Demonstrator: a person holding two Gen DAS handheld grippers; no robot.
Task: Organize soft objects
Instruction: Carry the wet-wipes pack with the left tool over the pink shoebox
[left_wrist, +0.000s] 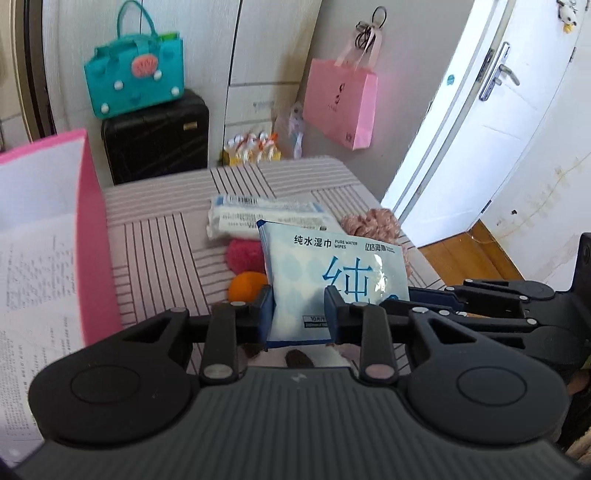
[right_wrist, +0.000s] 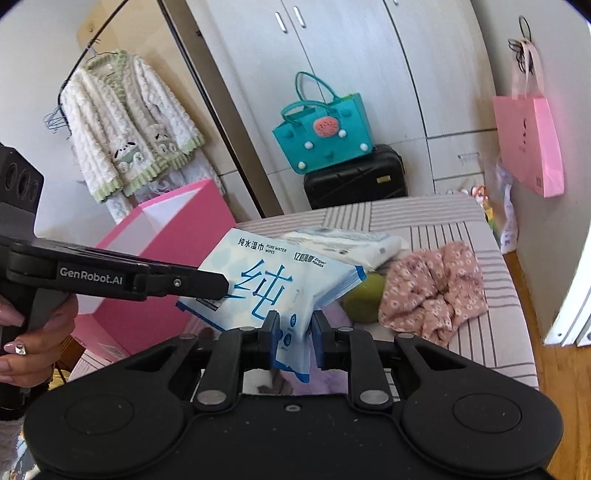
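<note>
A light blue pack of wet wipes (left_wrist: 325, 273) is held above the striped table (left_wrist: 166, 243) by both grippers. My left gripper (left_wrist: 299, 302) is shut on its lower edge. My right gripper (right_wrist: 293, 325) is shut on the pack's (right_wrist: 273, 280) other end; the left gripper's fingers (right_wrist: 207, 282) show pinching it from the left. On the table lie a white tissue pack (left_wrist: 258, 214), a pink pompom (left_wrist: 243, 254), an orange ball (left_wrist: 245, 286) and a floral pink scrunchie (right_wrist: 436, 288). A green ball (right_wrist: 364, 299) lies beside the scrunchie.
An open pink box (right_wrist: 162, 236) stands at the table's left, also in the left wrist view (left_wrist: 92, 229). Behind the table are a black suitcase (right_wrist: 354, 177) with a teal bag (right_wrist: 325, 136) on top, a hanging pink paper bag (right_wrist: 528, 144) and a white door (left_wrist: 480, 110).
</note>
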